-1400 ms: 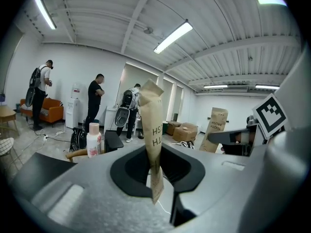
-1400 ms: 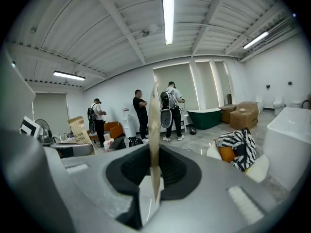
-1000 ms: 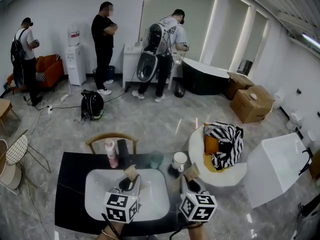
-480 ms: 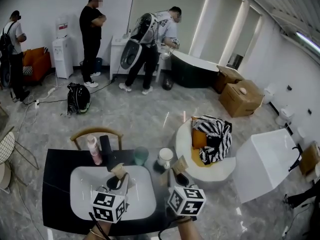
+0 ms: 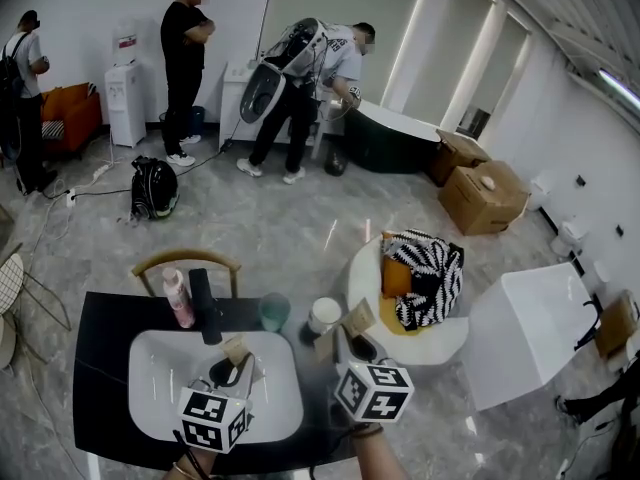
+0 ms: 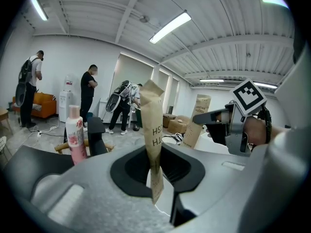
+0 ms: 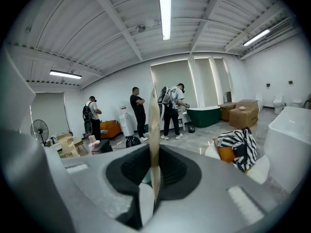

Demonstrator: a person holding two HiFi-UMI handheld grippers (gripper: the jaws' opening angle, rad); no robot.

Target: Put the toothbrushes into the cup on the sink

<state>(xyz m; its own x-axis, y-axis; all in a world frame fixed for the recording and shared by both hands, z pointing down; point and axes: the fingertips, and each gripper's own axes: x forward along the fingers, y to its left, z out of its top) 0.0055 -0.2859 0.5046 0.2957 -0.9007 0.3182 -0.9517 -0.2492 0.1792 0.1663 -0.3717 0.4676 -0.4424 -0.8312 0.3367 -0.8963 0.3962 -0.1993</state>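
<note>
In the head view, a white sink (image 5: 160, 400) is seen set into a black desk (image 5: 100, 368). Behind the basin, a pink bottle (image 5: 178, 298), a black tap (image 5: 203, 306), a green cup (image 5: 274, 311) and a white cup (image 5: 323, 315) are lined up on the desk. The left gripper (image 5: 236, 364) is held over the sink, and the 1st toothbrush packet (image 5: 236, 349), of brown paper, is clamped in it. The right gripper (image 5: 342, 344) is held just right of the sink, near the white cup, with the 2nd toothbrush packet (image 5: 357, 318) clamped in it.

In the left gripper view, the jaws of the left gripper (image 6: 156, 183) are drawn narrow and pressed on the upright 1st toothbrush packet (image 6: 151, 130). The right gripper (image 6: 228, 125) and the 2nd toothbrush packet (image 6: 199, 120) are seen at the right, the pink bottle (image 6: 74, 140) at the left.

In the right gripper view, the 2nd toothbrush packet (image 7: 154, 144) is seen edge-on, pinched between the narrow jaws of the right gripper (image 7: 154, 183).
</note>
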